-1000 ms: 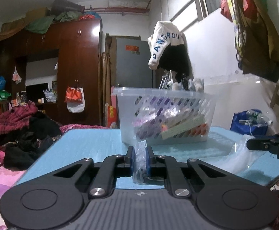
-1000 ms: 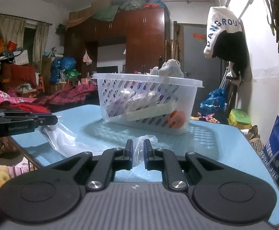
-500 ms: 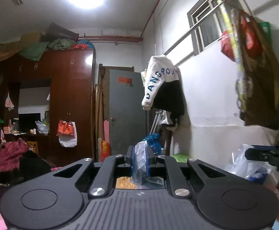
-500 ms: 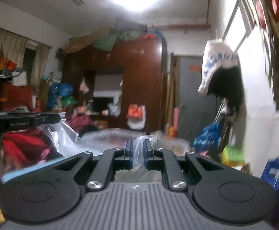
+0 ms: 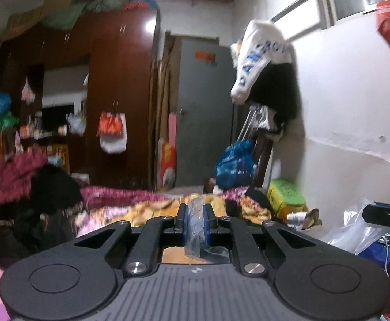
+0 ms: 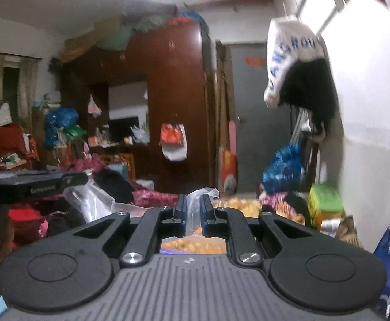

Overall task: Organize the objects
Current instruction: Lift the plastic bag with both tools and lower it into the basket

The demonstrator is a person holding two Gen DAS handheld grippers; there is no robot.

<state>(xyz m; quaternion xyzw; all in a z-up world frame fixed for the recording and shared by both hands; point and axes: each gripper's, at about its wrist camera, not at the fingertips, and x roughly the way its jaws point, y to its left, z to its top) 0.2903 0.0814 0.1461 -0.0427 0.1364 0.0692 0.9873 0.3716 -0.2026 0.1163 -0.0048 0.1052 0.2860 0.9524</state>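
Observation:
A clear plastic bag is held up in the air between both grippers. My left gripper is shut on one edge of the clear plastic bag. My right gripper is shut on the other edge of the bag. More of the bag hangs at the right of the left wrist view and at the left of the right wrist view. Each gripper shows in the other's view: the right one, the left one. The basket and table are out of sight.
A dark wooden wardrobe and a grey door stand at the back. Clothes and blankets are piled below. A white and black garment hangs on the right wall. A green box sits by the wall.
Both grippers lifted the bag up off the blue table. The basket and table dropped out of view. The views then tipped back down a little toward the piled bedding.

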